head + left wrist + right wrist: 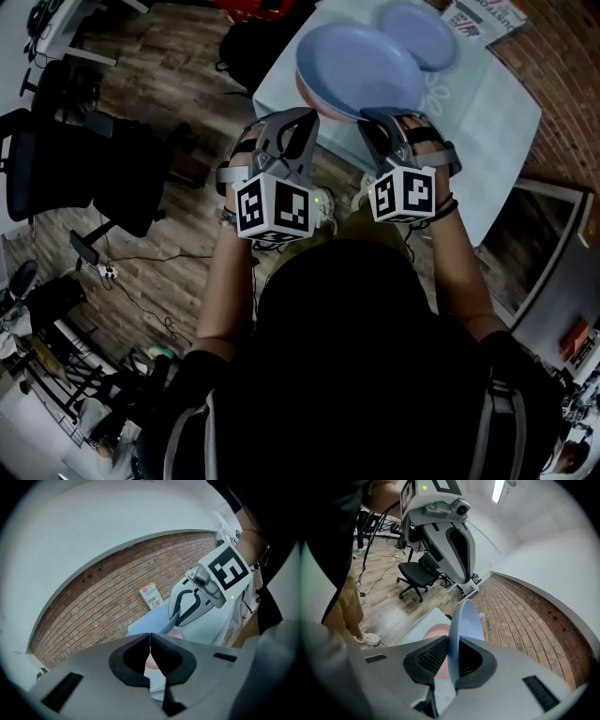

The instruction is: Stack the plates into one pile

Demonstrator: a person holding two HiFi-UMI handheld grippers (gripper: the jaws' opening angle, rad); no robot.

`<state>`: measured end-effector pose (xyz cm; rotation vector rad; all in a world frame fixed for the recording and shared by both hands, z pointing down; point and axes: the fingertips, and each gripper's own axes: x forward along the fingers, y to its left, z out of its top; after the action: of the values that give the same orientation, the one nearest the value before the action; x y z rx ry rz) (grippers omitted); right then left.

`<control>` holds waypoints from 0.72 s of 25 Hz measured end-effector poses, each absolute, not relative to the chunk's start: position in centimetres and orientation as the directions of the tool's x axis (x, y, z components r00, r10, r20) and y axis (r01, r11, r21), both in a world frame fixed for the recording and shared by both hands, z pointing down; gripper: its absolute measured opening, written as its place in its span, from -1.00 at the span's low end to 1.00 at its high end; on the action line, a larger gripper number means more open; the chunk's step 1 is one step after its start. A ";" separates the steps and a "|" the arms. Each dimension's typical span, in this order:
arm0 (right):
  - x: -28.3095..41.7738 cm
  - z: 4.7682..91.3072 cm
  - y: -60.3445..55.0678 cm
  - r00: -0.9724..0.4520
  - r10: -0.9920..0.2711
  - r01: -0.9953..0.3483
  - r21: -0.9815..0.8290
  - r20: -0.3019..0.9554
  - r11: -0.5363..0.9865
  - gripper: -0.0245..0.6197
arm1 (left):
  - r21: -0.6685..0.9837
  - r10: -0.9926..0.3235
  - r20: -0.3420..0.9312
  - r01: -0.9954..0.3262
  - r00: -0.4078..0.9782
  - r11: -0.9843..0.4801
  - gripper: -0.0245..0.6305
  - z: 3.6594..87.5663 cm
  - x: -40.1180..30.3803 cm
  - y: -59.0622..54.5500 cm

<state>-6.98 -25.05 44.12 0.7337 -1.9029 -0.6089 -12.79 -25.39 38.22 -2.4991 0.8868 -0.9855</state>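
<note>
I hold a large blue plate by its near rim with both grippers. My left gripper is shut on the rim's left part, and my right gripper is shut on its right part. In the right gripper view the plate stands edge-on between the pads of my right gripper. In the left gripper view the jaws of my left gripper meet on a thin line. A pink plate lies on the table under the blue one. A second blue plate lies farther back.
The white table stands against a brick wall. A newspaper lies at its far corner. Black office chairs and cables stand on the wooden floor to the left.
</note>
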 end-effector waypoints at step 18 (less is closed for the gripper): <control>-9.0 54.6 -27.1 -0.344 -0.499 -0.136 0.483 0.795 0.865 -0.69 | -0.433 -0.659 0.570 -0.503 0.490 -0.748 -0.85 41.0 -16.5 -27.7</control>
<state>-9.02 -27.09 54.64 0.4706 -1.9093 -0.4016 -16.53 -27.75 40.97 -2.5266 1.0003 -1.1022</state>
